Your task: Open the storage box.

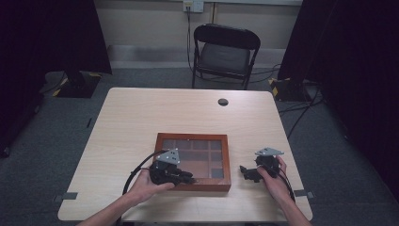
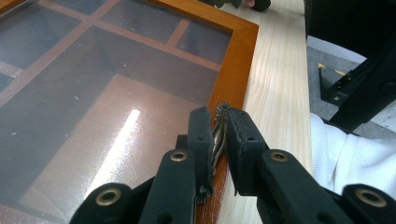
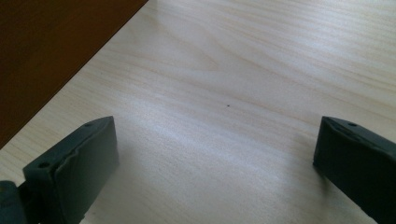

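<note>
Pale, fine-grained wood forms the table, a rounded-corner slab with a small dark round hole near its far edge. Behind it stands a black folding chair on grey carpet, flanked by dark curtains. Near the front middle of the table lies a flat, square box with a glossy reddish-brown wooden frame and a clear lid, through which wooden dividers show, marking off rectangular compartments. The left claw sits at the box's front edge, its black matte jaws clenched on a thin metal clasp with a ridged, scalloped rim, fixed to the frame's front face. The pane beside it reflects a bright streak of light. The right claw is held just right of the box, apart from it, low over bare table; its blocky black jaws stand wide and released, with only wood grain between them.
</note>
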The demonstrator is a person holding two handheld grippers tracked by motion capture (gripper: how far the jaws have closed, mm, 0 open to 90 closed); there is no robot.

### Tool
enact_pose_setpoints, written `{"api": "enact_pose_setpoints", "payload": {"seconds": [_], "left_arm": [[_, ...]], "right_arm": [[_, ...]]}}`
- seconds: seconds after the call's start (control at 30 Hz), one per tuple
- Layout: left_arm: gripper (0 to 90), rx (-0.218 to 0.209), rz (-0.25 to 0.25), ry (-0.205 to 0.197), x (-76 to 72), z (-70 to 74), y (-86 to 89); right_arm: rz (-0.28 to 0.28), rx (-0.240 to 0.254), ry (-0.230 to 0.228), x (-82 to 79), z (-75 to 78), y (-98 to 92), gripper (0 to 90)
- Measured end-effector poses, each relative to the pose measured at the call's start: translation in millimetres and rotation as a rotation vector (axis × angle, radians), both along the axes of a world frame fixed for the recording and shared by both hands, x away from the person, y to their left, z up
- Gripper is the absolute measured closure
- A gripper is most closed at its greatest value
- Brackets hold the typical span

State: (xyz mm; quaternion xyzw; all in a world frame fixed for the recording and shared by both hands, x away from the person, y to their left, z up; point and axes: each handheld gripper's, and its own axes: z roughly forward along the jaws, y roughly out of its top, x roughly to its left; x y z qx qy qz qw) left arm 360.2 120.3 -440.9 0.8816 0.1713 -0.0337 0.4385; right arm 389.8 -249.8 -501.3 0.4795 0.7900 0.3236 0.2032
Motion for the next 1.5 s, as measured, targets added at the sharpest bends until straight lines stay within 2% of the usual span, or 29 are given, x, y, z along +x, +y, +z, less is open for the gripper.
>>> {"api": "enact_pose_setpoints", "payload": {"seconds": [0.2, 0.33, 0.6, 0.83, 1.0, 1.1, 1.23, 1.5], "left_arm": [[80.7, -0.003, -0.006, 0.009, 1.1, -0.1, 0.4], [80.8, -0.012, -0.002, 0.033, 3.0, -0.5, 1.0], [80.9, -0.002, 0.003, 0.032, 2.9, 0.6, 0.5], [80.9, -0.014, 0.007, 0.061, 4.8, 2.1, 1.9], [80.9, -0.022, 0.005, 0.058, 5.4, 5.7, 2.7], [80.9, -0.041, 0.005, 0.057, 5.3, 8.0, 4.0], [80.9, -0.028, 0.003, 0.053, 5.2, 9.1, 3.8], [81.0, -0.043, 0.004, 0.044, 6.1, 17.3, 5.5]], "right_arm": [[0.0, 0.0, 0.0, 0.0, 0.0, 0.0, 0.0], [0.0, 0.0, 0.0, 0.0, 0.0, 0.0, 0.0], [0.001, 0.0, -0.001, 0.1, 0.0, -0.1, 0.0], [0.0, 0.0, 0.0, 0.0, 0.0, 0.0, 0.0], [0.001, 0.0, -0.001, 0.1, 0.0, -0.1, 0.0], [0.0, 0.0, 0.0, 0.0, 0.0, 0.0, 0.0], [0.0, 0.0, 0.0, 0.0, 0.0, 0.0, 0.0], [0.001, 0.0, -0.001, 0.1, 0.0, -0.1, 0.0]]}}
